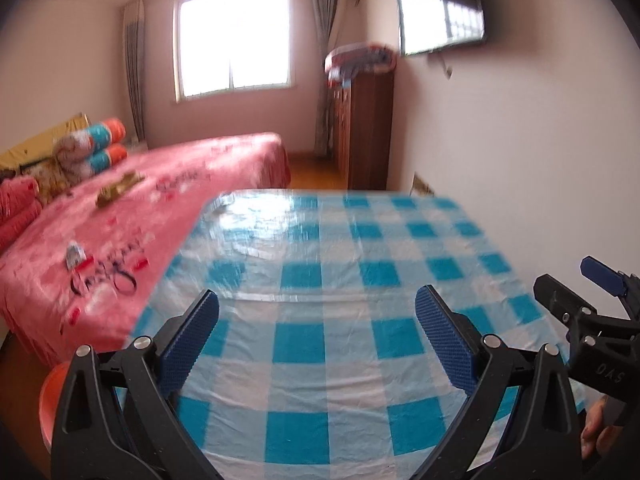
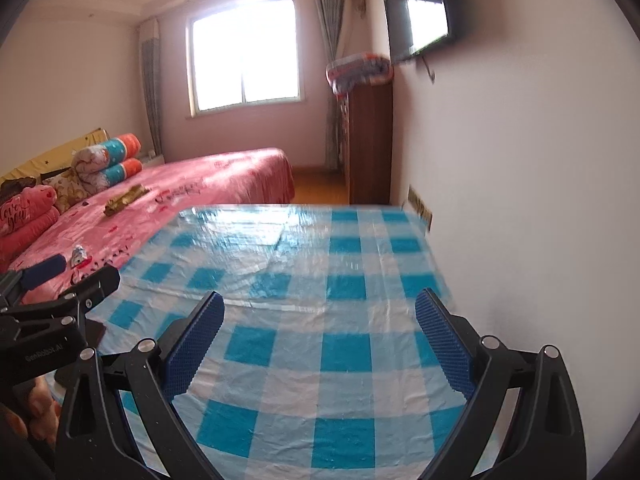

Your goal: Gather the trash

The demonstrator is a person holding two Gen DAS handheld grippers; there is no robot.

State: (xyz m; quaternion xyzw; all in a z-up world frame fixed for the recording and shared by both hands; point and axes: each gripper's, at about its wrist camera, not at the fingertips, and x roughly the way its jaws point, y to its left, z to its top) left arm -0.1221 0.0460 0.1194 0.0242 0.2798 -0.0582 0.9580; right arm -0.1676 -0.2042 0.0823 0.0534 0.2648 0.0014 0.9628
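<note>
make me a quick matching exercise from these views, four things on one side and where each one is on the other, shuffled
Things:
1. gold wrapper
2. folded quilt
3. television
4. checked cloth

Places:
A. on top of the wooden wardrobe
B. spread over the table
C. lying on the pink bed
D. mounted high on the wall

Pairs: 1-C, 2-A, 3-D, 4-B

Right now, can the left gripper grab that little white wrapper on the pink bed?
Probably not yet. The left gripper is open and empty over the checked table, while the white wrapper lies off to its left on the pink bed. Nothing blocks it, but it looks too far.
</note>
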